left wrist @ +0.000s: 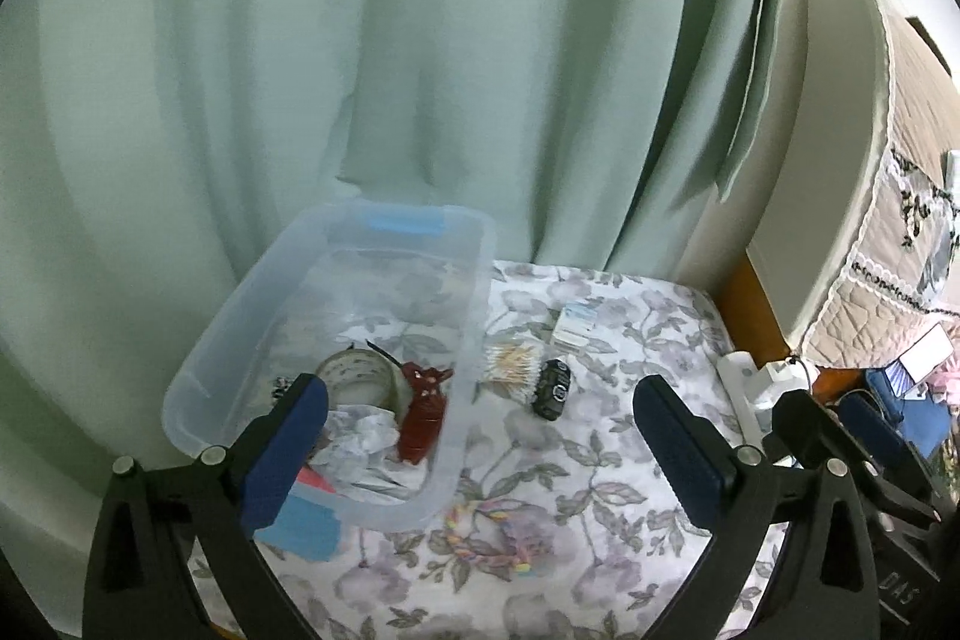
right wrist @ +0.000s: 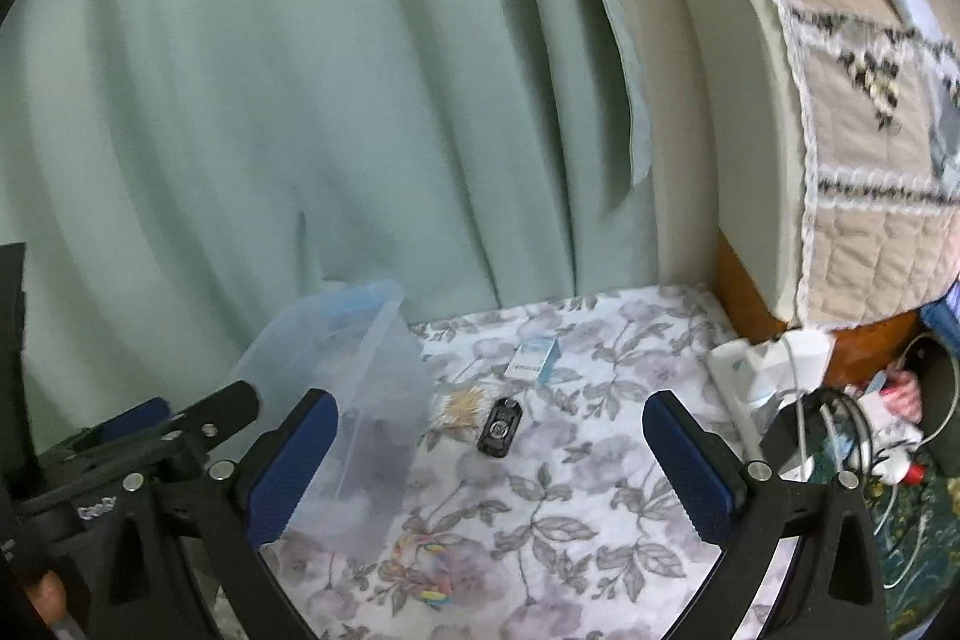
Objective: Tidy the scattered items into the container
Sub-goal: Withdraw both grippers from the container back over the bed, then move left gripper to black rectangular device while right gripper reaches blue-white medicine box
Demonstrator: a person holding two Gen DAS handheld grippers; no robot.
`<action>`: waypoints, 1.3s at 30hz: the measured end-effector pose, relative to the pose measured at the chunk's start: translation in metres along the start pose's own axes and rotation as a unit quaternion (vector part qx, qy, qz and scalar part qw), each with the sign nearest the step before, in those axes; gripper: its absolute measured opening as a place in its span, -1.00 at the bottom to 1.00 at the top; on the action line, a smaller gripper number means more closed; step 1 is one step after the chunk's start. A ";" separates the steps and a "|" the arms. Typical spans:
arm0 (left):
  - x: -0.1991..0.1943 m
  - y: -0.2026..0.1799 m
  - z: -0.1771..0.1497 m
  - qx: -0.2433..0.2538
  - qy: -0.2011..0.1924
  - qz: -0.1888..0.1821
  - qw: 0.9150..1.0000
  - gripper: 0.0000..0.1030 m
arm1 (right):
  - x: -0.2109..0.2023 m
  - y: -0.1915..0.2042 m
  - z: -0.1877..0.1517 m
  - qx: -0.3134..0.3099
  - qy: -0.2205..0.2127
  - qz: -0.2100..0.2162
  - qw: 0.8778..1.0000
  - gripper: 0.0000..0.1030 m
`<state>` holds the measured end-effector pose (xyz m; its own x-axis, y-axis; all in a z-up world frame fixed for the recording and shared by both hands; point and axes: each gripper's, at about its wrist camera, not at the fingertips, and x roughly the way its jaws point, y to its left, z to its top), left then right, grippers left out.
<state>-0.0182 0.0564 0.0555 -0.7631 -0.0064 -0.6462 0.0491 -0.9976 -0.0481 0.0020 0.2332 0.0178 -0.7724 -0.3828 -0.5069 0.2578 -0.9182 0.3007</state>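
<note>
A clear plastic container (left wrist: 475, 292) with blue latches stands on the floral cloth. It holds a tape roll (left wrist: 358, 370), a red-brown hair clip (left wrist: 423, 415) and crumpled white paper (left wrist: 360, 442). My left gripper (left wrist: 480, 436) is open and empty, its left pad over the container's near end. On the cloth to the right of the container lie a cotton swab pack (right wrist: 459, 409), a black car key (right wrist: 499, 433), a small white box (right wrist: 534, 361) and a colourful braided rope (right wrist: 426, 562). My right gripper (right wrist: 492, 460) is open, empty and above the cloth near the key.
A green curtain (left wrist: 420, 70) hangs behind the table. A white power strip (right wrist: 738, 370) with cables lies at the cloth's right edge. Beyond it stand a padded headboard (right wrist: 720, 100) and a quilted cover. In the right wrist view, the left gripper's fingers (right wrist: 240, 397) show at the left.
</note>
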 end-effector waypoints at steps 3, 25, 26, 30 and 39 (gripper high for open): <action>0.010 -0.009 -0.002 0.006 0.011 -0.002 1.000 0.98 | 0.006 -0.012 -0.001 0.024 0.008 0.010 1.000 1.00; 0.111 -0.061 -0.012 0.027 0.060 -0.039 0.997 0.98 | 0.081 -0.085 -0.007 0.030 0.047 -0.017 0.998 1.00; 0.114 -0.062 -0.011 0.027 0.057 -0.043 0.997 0.98 | 0.083 -0.087 -0.007 0.030 0.046 -0.018 0.998 1.00; 0.127 -0.066 -0.010 0.028 0.055 -0.060 0.996 0.98 | 0.092 -0.095 -0.005 0.032 0.041 -0.012 0.999 1.00; 0.151 -0.083 -0.005 0.059 0.054 -0.051 0.995 0.98 | 0.113 -0.112 -0.004 0.045 0.074 -0.020 0.996 1.00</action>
<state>-0.1345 0.1387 -0.0420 -0.6862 0.0964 -0.7210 -0.1058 -0.9939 -0.0322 -0.1121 0.2920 -0.0765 -0.6847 -0.3636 -0.6317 0.1706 -0.9226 0.3461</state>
